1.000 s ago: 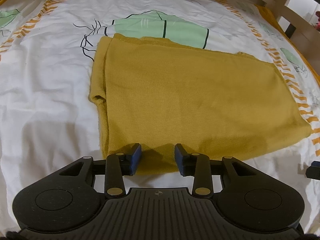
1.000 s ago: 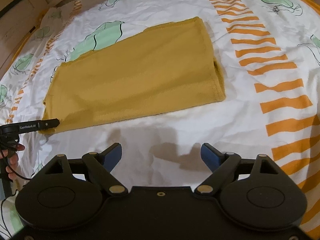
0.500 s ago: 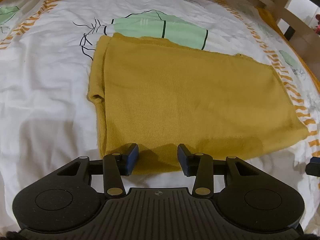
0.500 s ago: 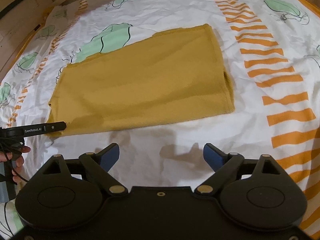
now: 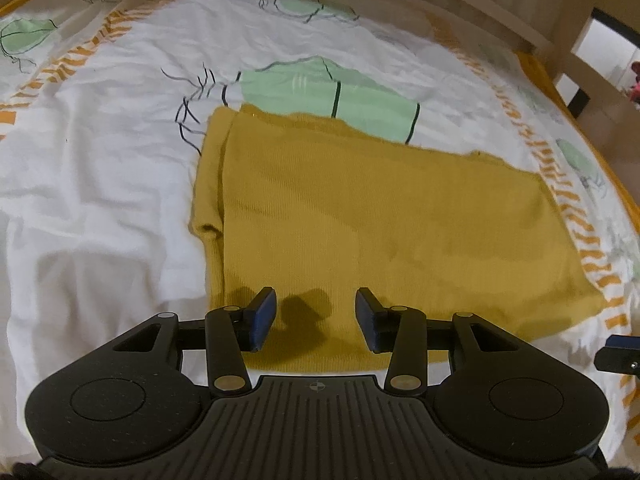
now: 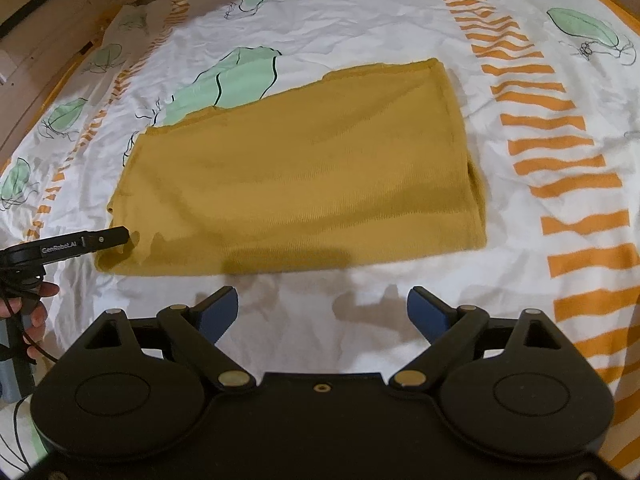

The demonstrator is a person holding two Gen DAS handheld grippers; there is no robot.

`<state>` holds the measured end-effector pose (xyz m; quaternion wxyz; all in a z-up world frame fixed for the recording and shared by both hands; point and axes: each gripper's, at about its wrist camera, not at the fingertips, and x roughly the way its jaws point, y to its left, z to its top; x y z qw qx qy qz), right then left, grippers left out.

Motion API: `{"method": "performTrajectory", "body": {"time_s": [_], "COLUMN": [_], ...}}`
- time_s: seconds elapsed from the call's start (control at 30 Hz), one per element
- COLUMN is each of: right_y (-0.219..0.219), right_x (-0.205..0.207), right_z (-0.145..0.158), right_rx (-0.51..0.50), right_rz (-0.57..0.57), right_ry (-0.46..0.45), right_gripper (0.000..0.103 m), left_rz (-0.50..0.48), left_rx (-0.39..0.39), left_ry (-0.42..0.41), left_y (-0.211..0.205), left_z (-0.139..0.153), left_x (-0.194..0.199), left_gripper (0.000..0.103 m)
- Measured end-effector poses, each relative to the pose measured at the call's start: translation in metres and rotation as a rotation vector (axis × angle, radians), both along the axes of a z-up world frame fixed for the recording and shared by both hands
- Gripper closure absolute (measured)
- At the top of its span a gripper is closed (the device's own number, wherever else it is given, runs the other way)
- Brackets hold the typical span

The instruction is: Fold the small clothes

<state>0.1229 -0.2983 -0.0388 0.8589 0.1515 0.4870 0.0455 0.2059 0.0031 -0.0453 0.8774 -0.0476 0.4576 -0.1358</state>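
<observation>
Widened, left claw (image 5: 316, 316) straddles garment's (image 5: 380, 216) near edge; right claw (image 6: 322, 312) gapes just short.

light: dim, warm | shadows: soft, beneath jaws | edges: fisheye-bent, slightly blurred | glare: faint on sheet (image 6: 360, 20)

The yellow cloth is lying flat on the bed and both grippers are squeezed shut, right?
Not quite. The mustard-yellow knitted cloth does lie flat on the white leaf-patterned bedsheet, but both grippers are open. The left wrist view shows the left gripper with its fingers apart over the cloth's edge; the right wrist view shows the right gripper spread wide over bare sheet.
</observation>
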Motion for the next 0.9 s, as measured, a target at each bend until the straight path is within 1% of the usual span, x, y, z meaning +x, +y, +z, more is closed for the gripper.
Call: {"method": "performTrajectory", "body": {"time_s": [0.27, 0.43, 0.5, 0.57, 0.63, 0.7, 0.77, 0.9], "right_y": [-0.005, -0.010, -0.014, -0.019, -0.022, -0.026, -0.033, -0.056], "right_x": [0.018, 0.034, 0.039, 0.042, 0.046, 0.052, 0.057, 0.067], "right_z": [0.016, 0.024, 0.026, 0.026, 0.026, 0.022, 0.016, 0.001], "right_rx": [0.005, -0.017, -0.009, 0.008, -0.004, -0.026, -0.022, 0.060], "right_rz": [0.008, 0.020, 0.025, 0.055, 0.073, 0.080, 0.078, 0.034], "right_ry": [-0.027, -0.055, -0.079, -0.116, -0.138, -0.123, -0.106, -0.054], "right_gripper": [0.010, 0.009, 0.009, 0.009, 0.007, 0.004, 0.004, 0.004], "left_rz": [-0.005, -0.002, -0.002, 0.006, 0.011, 0.017, 0.017, 0.005], "left_rx": [-0.019, -0.020, -0.023, -0.032, -0.039, -0.032, -0.017, -0.021], "left_ry": [-0.016, -0.014, -0.006, -0.002, 0.002, -0.004, 0.003, 0.038], "left_y": [0.001, 0.002, 0.002, 0.004, 0.005, 0.006, 0.005, 0.004], "left_z": [0.004, 0.005, 0.005, 0.006, 0.007, 0.008, 0.006, 0.000], "left_x": [0.001, 0.002, 0.002, 0.003, 0.005, 0.007, 0.009, 0.011], "left_gripper": [0.061, 0.061, 0.061, 0.061, 0.061, 0.061, 0.061, 0.061]}}
